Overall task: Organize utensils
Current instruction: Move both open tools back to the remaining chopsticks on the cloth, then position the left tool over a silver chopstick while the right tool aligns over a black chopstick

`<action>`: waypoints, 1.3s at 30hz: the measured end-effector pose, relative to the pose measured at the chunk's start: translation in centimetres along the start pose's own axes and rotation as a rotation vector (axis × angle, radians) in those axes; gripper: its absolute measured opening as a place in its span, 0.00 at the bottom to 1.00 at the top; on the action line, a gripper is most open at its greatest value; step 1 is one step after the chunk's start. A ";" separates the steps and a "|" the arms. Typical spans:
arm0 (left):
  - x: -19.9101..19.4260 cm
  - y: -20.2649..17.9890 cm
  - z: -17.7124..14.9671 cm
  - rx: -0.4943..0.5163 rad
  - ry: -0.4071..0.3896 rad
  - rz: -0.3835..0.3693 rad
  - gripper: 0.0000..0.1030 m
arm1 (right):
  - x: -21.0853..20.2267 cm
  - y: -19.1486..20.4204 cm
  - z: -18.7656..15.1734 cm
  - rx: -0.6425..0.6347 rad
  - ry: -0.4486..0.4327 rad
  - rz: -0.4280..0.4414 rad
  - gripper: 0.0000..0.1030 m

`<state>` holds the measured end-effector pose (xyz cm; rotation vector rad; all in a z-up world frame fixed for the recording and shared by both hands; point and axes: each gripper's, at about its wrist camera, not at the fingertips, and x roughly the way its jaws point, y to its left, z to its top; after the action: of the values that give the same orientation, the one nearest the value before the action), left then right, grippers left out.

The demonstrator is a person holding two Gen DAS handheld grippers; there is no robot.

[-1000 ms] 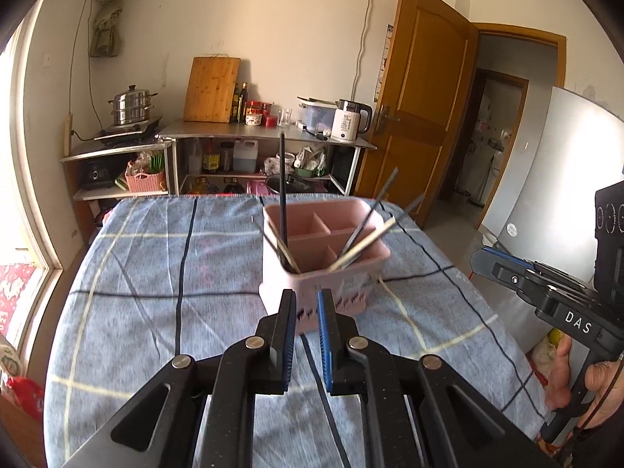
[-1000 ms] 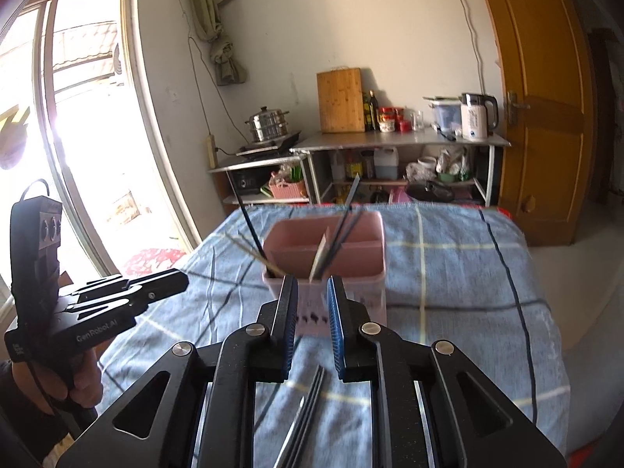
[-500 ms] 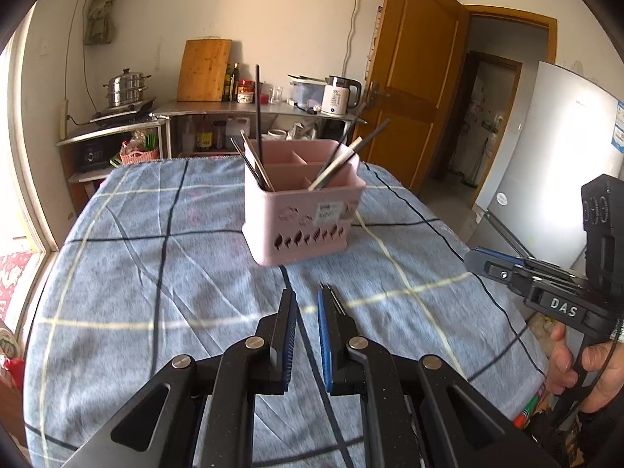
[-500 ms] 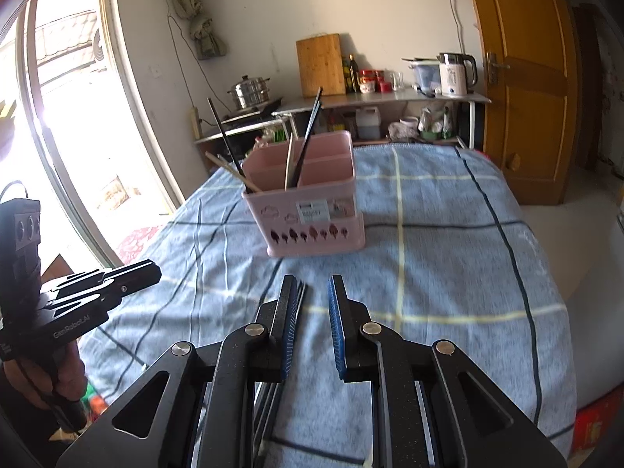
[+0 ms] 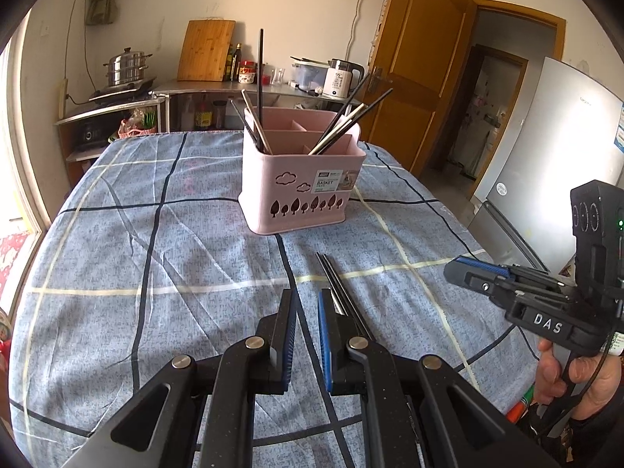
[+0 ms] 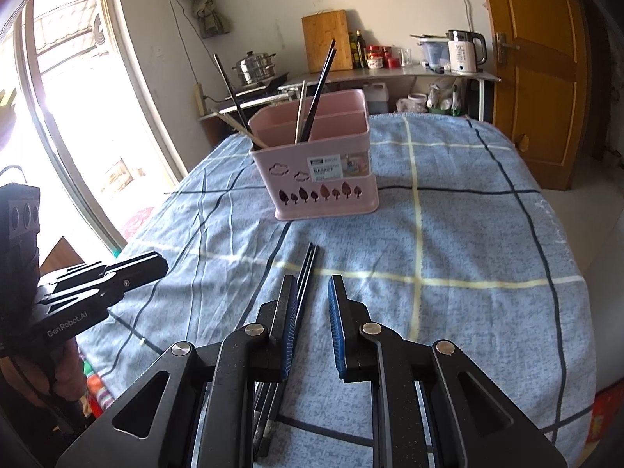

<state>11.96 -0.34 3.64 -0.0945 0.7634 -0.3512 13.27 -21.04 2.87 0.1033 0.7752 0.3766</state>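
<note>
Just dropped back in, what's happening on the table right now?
A person holds a gripper in each hand over the checked tablecloth. Neither the left gripper nor the right gripper holds anything; both are slightly open. A few dark chopsticks lie loose on the cloth just in front of them. The pink basket beyond already has several chopsticks standing in it.

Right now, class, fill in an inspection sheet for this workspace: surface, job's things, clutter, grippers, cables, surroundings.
Surface: table covered by a blue checked cloth, slightly wrinkled.
Job's things: pink basket stands upright, holding several chopsticks leaning in its compartments; loose dark chopsticks lie on the cloth in front of it.
Clutter: nothing seen on the cloth.
Grippers: left gripper and right gripper both open, empty, near the loose chopsticks.
Cables: one cord runs down the back wall.
Surroundings: kitchen shelf with kettle, cutting board, steamer pot; wooden door; window.
</note>
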 end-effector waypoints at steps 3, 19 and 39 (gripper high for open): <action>0.8 0.0 -0.4 -0.009 0.020 -0.006 0.10 | 1.1 0.1 -0.4 0.004 0.030 0.006 0.16; 3.8 1.1 -1.5 -0.045 0.101 -0.015 0.10 | 7.6 0.5 -2.7 0.010 0.197 0.018 0.16; 7.6 -0.5 -1.8 -0.048 0.194 -0.053 0.10 | 8.3 -0.4 -3.4 0.007 0.233 -0.029 0.09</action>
<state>15.70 -3.33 -2.56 -0.1273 0.9625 -0.3964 16.45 -18.49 -5.15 0.0545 1.0075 0.3621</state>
